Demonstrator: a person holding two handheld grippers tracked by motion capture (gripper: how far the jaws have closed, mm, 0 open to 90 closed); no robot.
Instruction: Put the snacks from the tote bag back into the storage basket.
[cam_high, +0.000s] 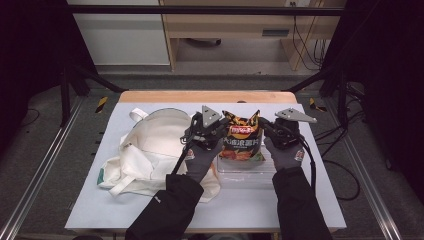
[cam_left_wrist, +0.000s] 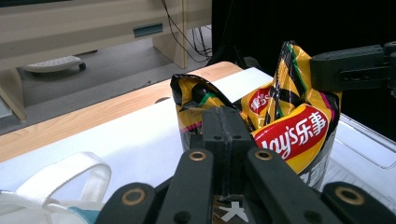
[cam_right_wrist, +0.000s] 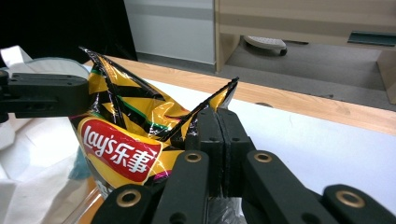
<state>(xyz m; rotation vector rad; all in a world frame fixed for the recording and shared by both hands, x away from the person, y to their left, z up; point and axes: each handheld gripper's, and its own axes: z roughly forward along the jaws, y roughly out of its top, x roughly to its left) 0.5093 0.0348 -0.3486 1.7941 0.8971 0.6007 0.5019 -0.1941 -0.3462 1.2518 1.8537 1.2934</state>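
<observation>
Chip bag (cam_high: 242, 140) base behind hands

A lab set up for recording: the table (cam_high: 280, 210) stands inside a metal frame (cam_high: 35, 172) hung with black curtains (cam_high: 30, 55). Cables (cam_high: 307, 45) trail over the grey floor at the far right, beside a pale wooden desk (cam_high: 240, 22).
</observation>
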